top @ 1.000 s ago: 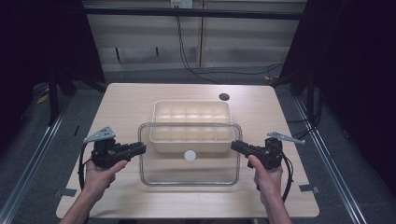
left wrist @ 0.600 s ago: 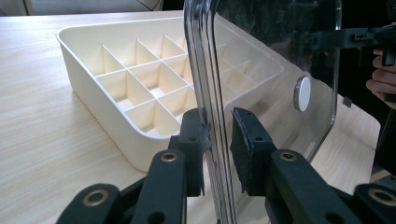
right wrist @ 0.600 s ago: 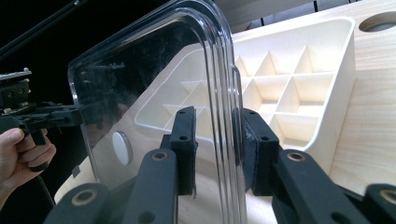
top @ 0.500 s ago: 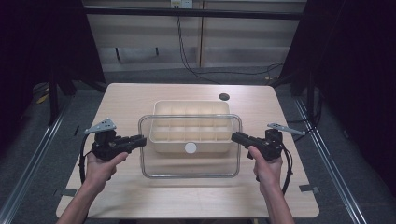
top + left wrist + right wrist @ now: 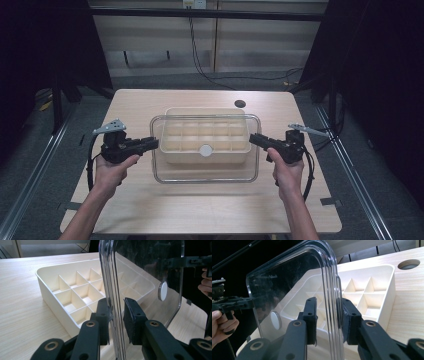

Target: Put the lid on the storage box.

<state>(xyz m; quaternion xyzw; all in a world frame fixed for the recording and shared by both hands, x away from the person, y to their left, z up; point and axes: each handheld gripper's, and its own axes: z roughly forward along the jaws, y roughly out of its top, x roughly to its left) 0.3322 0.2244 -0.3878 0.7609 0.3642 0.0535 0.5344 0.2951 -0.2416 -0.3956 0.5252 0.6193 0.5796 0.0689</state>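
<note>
I hold the clear lid (image 5: 206, 172) up in the air with both tools, over the cream tray with little boxes (image 5: 172, 150) on the surface (image 5: 150, 210). My left gripper (image 5: 152, 143) has its jaws squeezed on the lid's left edge, and my right gripper (image 5: 254, 139) squeezes the right edge

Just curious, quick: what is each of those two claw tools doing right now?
Left gripper: shut on the clear lid's left edge.
Right gripper: shut on the clear lid's right edge, above the divided tray.
</note>
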